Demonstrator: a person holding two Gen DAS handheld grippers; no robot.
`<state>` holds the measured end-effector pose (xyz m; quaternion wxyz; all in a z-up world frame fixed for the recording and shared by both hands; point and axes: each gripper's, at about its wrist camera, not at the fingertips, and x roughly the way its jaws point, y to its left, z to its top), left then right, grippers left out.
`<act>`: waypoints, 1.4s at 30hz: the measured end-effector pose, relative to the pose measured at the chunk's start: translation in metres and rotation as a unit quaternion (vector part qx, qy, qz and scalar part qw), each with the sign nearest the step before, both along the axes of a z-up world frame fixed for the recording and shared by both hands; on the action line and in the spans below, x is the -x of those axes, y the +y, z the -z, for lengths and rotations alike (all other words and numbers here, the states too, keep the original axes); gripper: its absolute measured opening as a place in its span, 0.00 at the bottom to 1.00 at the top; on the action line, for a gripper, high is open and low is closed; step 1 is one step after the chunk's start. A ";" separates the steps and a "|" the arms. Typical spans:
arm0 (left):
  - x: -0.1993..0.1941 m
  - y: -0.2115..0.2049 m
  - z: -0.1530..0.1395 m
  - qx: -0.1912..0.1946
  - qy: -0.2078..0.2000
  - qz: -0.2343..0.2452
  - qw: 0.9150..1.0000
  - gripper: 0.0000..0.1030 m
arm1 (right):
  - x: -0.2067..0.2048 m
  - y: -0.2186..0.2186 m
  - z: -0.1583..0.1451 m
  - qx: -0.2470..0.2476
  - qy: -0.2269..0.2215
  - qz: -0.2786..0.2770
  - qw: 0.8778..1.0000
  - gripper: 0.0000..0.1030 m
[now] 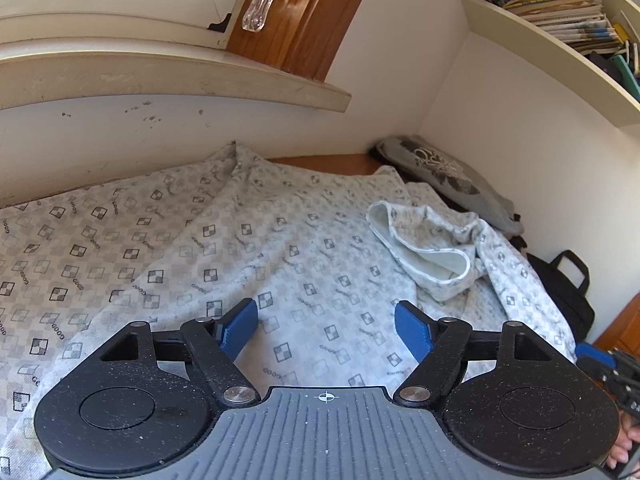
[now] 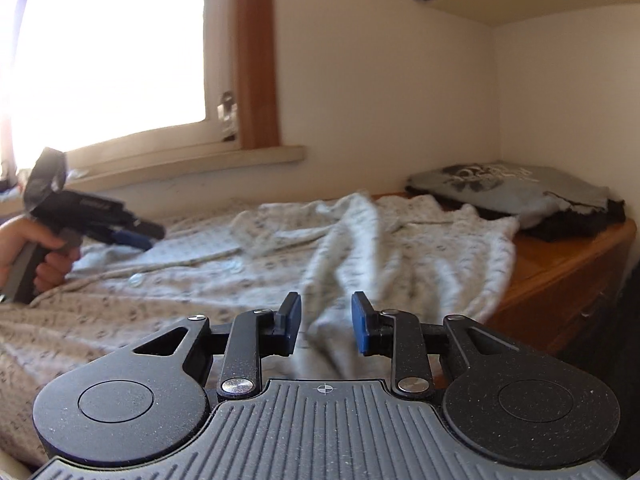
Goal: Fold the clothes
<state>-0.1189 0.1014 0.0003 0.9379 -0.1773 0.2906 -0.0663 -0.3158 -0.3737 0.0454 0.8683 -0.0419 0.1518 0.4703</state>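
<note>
- Left wrist view, far left: window sill (image 1: 168, 76) runs across upper left, wooden frame strip (image 1: 308, 16) beside it.
- Patterned garment (image 1: 248, 240), grey-white checks with small printed squares, lies spread flat over the wooden surface (image 1: 328, 162), filling the lower and middle frame.
- Left gripper (image 1: 326, 326) bottom centre, blue pads wide apart, nothing between them, hovering over the garment's flat part.
- Right of centre: a rumpled sleeve or collar part (image 1: 424, 256) of the same garment, pale lining showing.
- Upper right of that: folded grey printed shirt (image 1: 444, 176) against the wall corner; black bag (image 1: 568, 288) at right edge; bookshelf (image 1: 560, 12) top right.
- Right wrist view, far left: a hand (image 2: 24, 248) holds the left gripper over the cloth, side on.
- Centre: garment bunched in folds, blurred.
- Right gripper (image 2: 326, 326) bottom centre, jaws partly apart, pads not pressing on anything; cloth lies beyond the gap, contact unclear.
- Right: folded grey shirt on dark folded items (image 2: 576, 220), at the back right of the wooden top.
</note>
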 end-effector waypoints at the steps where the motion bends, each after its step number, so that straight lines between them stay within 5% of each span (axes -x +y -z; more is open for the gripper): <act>1: 0.000 0.000 0.000 -0.001 0.000 0.000 1.000 0.76 | 0.003 0.004 0.000 0.001 0.000 -0.008 1.000 0.28; 14: 0.000 -0.004 0.000 -0.014 0.001 0.008 1.000 0.83 | 0.004 0.028 0.022 0.036 -0.021 0.029 0.999 0.26; 16: 0.000 -0.007 -0.002 -0.022 0.002 0.007 1.000 0.84 | 0.003 0.028 0.024 0.037 -0.030 0.044 0.998 0.12; 19: 0.000 -0.012 -0.009 -0.016 -0.001 0.002 1.000 0.85 | -0.003 0.019 0.024 0.020 -0.022 0.050 0.998 0.06; 25: -0.026 -0.055 -0.040 -0.023 -0.008 0.050 0.998 0.85 | -0.008 0.002 0.017 -0.013 -0.018 0.058 0.998 0.04; 30: -0.063 -0.099 -0.043 -0.068 -0.008 0.085 0.994 0.83 | -0.010 -0.005 0.013 -0.022 -0.020 0.060 0.998 0.04; 34: -0.086 -0.120 -0.036 -0.105 -0.005 0.088 0.991 0.68 | -0.012 -0.013 0.009 -0.031 -0.023 0.064 0.997 0.04; 36: -0.092 -0.122 -0.033 -0.114 -0.003 0.096 0.989 0.45 | -0.014 -0.018 0.007 -0.035 -0.023 0.069 0.997 0.04; 37: -0.093 -0.120 -0.032 -0.109 -0.001 0.102 0.989 0.18 | -0.015 -0.021 0.007 -0.037 -0.023 0.071 0.997 0.04; 38: -0.091 -0.118 -0.036 -0.111 -0.007 0.107 0.988 0.05 | -0.016 -0.024 0.006 -0.039 -0.023 0.074 0.996 0.04; 42: -0.077 -0.102 -0.058 -0.115 -0.042 0.114 0.986 0.03 | -0.019 -0.032 0.004 -0.043 -0.027 0.084 0.995 0.04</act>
